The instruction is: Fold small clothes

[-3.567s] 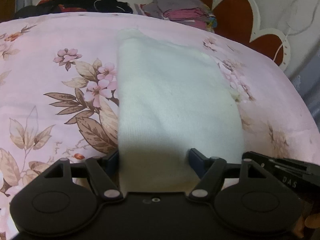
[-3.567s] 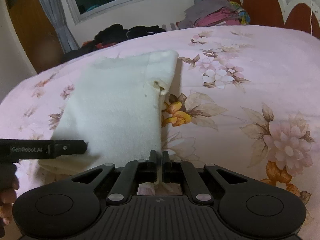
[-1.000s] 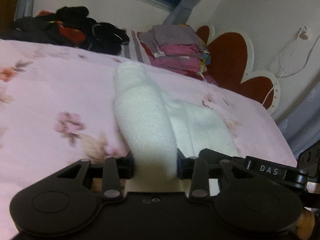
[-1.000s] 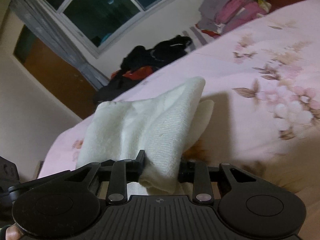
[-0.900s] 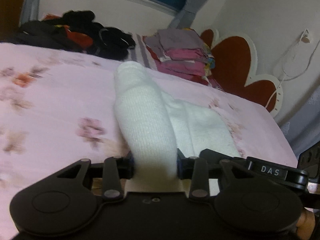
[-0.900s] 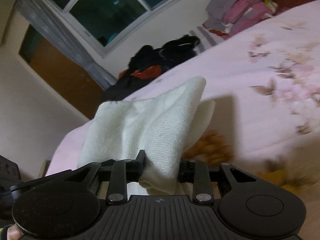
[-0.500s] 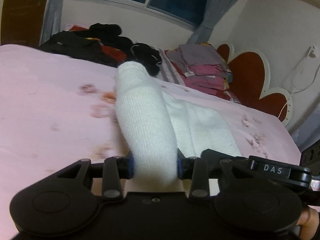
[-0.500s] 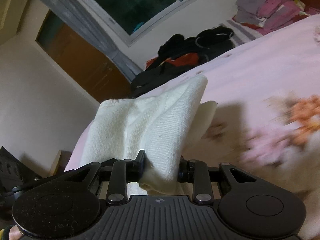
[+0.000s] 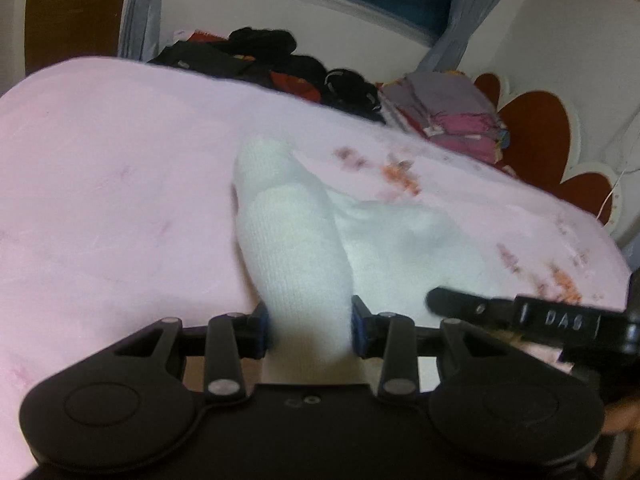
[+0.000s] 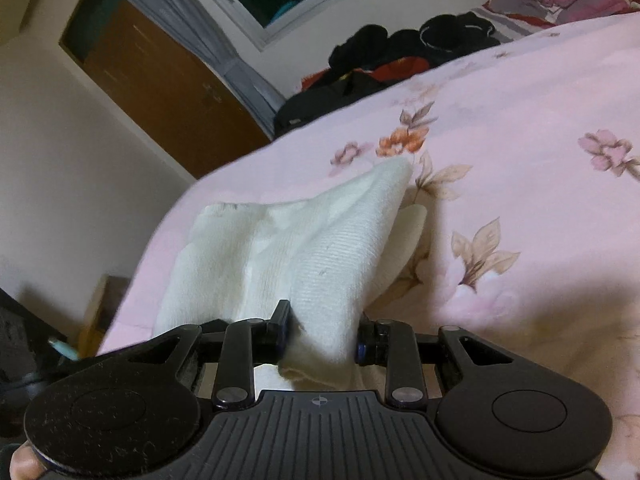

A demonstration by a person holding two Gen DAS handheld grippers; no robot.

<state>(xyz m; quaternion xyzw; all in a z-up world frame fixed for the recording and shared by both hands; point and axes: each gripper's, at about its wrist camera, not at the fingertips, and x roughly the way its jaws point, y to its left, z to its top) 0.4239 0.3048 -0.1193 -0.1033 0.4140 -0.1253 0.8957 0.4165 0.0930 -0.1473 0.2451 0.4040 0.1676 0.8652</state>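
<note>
A white knitted garment, folded into a thick bundle, hangs between both grippers just above the pink floral sheet. My left gripper grips one bunched end; its jaws are opening slightly, with the cloth still filling the gap between the pads. My right gripper is shut on the other end of the garment, whose far corner droops toward the sheet. A side of the right gripper shows in the left wrist view, close beside the left one.
Dark clothes are heaped at the far side of the bed, and a folded stack lies beside the red headboard. The bed's left edge drops off toward a brown door.
Both grippers have carried the garment sideways across the bed toward its left edge and a little lower. The flowered part of the sheet has slid off to the right.
</note>
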